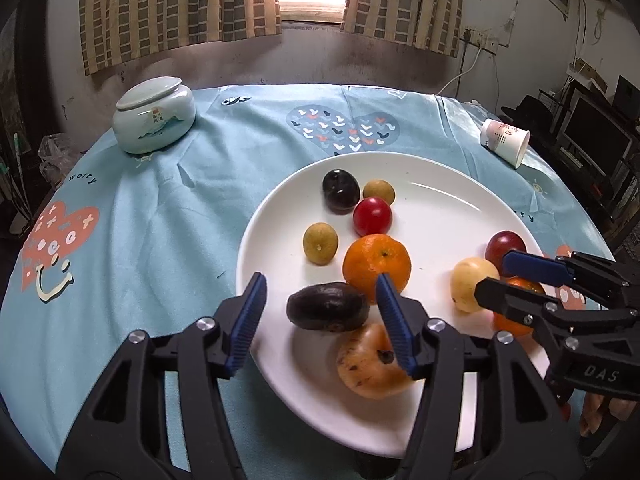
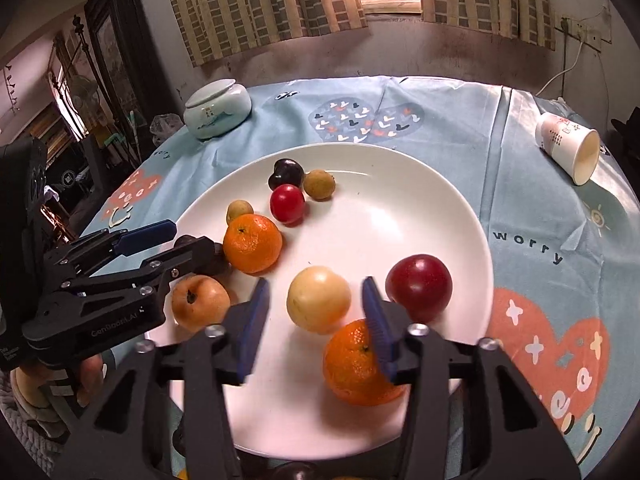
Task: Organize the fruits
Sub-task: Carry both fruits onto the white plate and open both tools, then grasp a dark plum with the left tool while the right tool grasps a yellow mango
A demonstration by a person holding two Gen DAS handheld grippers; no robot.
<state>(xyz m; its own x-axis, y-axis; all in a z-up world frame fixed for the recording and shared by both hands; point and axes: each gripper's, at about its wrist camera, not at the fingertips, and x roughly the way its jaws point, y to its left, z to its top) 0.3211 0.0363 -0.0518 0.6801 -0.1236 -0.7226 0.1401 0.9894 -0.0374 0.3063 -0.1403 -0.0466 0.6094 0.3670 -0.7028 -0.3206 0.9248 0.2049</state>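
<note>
Tablecloth [image 1: 160, 208], pale blue with heart prints, covers the whole table and carries everything else. Next in size is a white plate [image 1: 440, 208], sitting toward the near edge of the table, its near rim close to that edge. All the fruit lies on it in two loose groups.

Both my claws hang over the plate's near rim, spread, pinching nothing. My left gripper [image 1: 320, 300] has a dark oblong fruit [image 1: 328, 306] lying between its fingers, untouched, with a spotted orange-yellow fruit [image 1: 370, 364] partly hidden under the right finger. My right gripper [image 2: 316, 300] frames a pale yellow fruit [image 2: 319, 299], also untouched; a mandarin [image 2: 356, 364] sits under its right finger and a red plum [image 2: 419, 288] just beyond.

Smaller pieces lie toward the plate's far side: a second mandarin [image 1: 377, 263], a red cherry tomato [image 1: 372, 216], a dark plum [image 1: 340, 191] and two small brown-green fruits [image 1: 320, 243].

Risk, as I judge it: round fruit on a smooth plate will roll if a finger nudges it, and the neighbours sit close enough for a closing claw to knock them. My two claws also work near each other and could collide.

Well clear of the plate, a lidded ceramic jar [image 1: 154, 116] stands near the far left edge, and a paper cup [image 1: 505, 142] lies tipped over near the far right edge. Neither blocks me.
</note>
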